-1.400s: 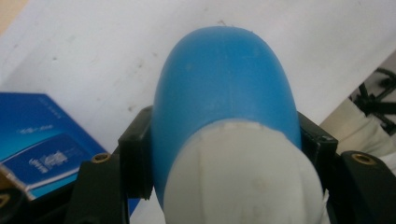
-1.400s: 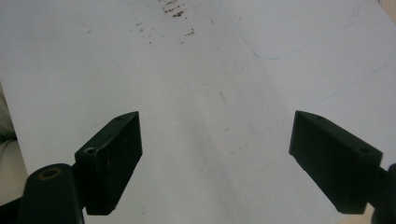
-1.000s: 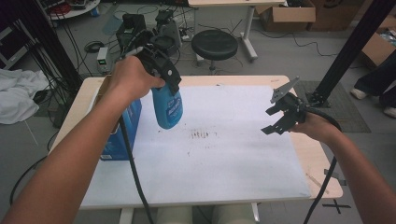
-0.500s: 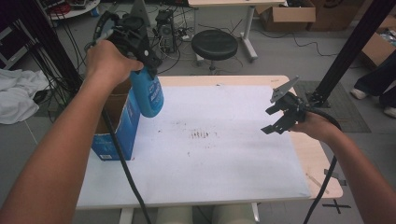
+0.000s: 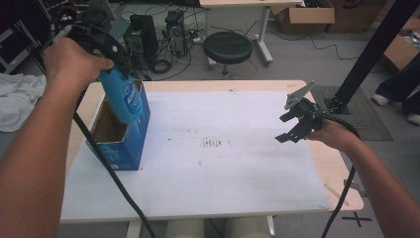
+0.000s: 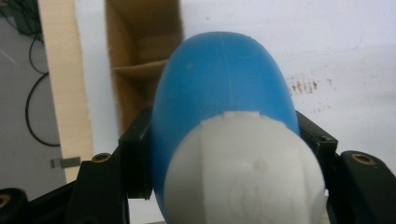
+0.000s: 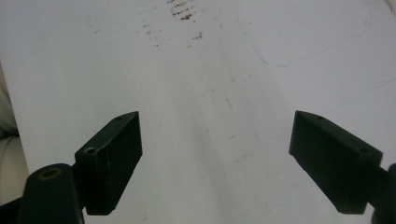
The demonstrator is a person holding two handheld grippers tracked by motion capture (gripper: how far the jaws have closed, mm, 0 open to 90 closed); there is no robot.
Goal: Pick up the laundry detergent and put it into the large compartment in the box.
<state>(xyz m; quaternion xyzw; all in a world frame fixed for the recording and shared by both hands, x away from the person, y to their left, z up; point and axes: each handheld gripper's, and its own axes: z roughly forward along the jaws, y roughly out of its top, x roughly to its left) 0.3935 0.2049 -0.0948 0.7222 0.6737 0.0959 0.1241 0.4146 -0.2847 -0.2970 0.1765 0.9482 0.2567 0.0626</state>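
Observation:
A blue bottle [image 5: 121, 94] with a white cap [image 6: 243, 172] hangs cap-up over the open top of a blue cardboard box [image 5: 126, 141] at the table's left. My left gripper [image 5: 106, 47] is shut on the bottle near its cap; in the left gripper view the black jaws press both sides of the bottle [image 6: 224, 88], and the box's brown inside [image 6: 140, 60] lies below it. My right gripper [image 5: 292, 124] hovers at the table's right edge, open with nothing between its fingers; below them [image 7: 215, 140] is bare white table.
The white table top [image 5: 223, 168] has dark smudges [image 5: 213, 144] at its middle. A black stool [image 5: 228, 47], computer cases [image 5: 141, 29] and cables stand on the floor beyond the far edge. A black post [image 5: 366, 54] rises at the right.
My left gripper has carried the blue bottle leftward and up, from over the table's middle-left to above the open box. The right gripper has kept still.

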